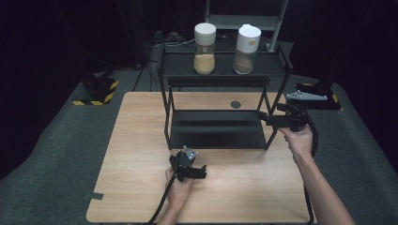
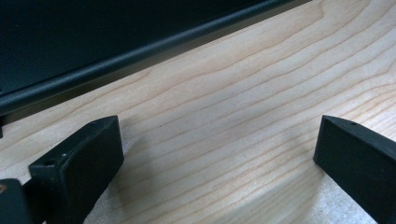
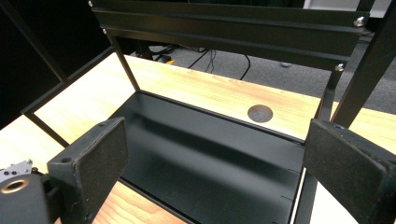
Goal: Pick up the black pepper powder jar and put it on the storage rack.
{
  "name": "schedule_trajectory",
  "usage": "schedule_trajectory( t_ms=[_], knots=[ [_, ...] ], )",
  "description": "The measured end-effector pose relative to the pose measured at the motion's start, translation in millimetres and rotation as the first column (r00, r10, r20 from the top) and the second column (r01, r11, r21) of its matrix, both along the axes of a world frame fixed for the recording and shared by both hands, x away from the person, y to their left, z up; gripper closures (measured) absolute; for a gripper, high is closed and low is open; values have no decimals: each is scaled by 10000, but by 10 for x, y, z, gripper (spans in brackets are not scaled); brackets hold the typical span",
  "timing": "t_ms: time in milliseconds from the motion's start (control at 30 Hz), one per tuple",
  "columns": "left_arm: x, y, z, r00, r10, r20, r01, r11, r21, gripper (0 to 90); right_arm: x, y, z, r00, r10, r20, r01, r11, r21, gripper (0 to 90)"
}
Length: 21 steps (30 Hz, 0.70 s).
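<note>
Black rack (image 1: 216, 129): just ahead of both grippers.
Right gripper (image 1: 263, 117): jaws wide apart, empty, at rack's side.
Left gripper (image 1: 199, 172): wide open, empty.
Risk: nudging rack may topple jars (image 1: 205, 42) above.

The left gripper (image 1: 202, 172) is too small in the high view to tell how its jaws stand. Both gripper views cut their jaws off at the bottom edge. The 2 jars (image 1: 205, 43) carry no readable print — contents unclear.
</note>
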<state>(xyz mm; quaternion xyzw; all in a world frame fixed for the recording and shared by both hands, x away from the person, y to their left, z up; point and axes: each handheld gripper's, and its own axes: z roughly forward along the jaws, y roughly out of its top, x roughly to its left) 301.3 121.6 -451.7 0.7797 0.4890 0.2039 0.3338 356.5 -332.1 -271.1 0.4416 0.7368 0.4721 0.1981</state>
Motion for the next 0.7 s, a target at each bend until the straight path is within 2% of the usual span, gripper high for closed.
schedule_trajectory(
  t_ms=[267, 700],
  knots=[
    [1, 1, 1, 10000, -5, -3, 5, 10000, 4, 12, -6, 34, -72, 10000, 51, -32, -51, 9999, -90, 62],
    [0, 0, 0, 10000, -4, -2, 4, 10000, 4, 13, -3, 43, -222, 9996, 0, -279, 1, 10000, 28, 64]
  ],
)
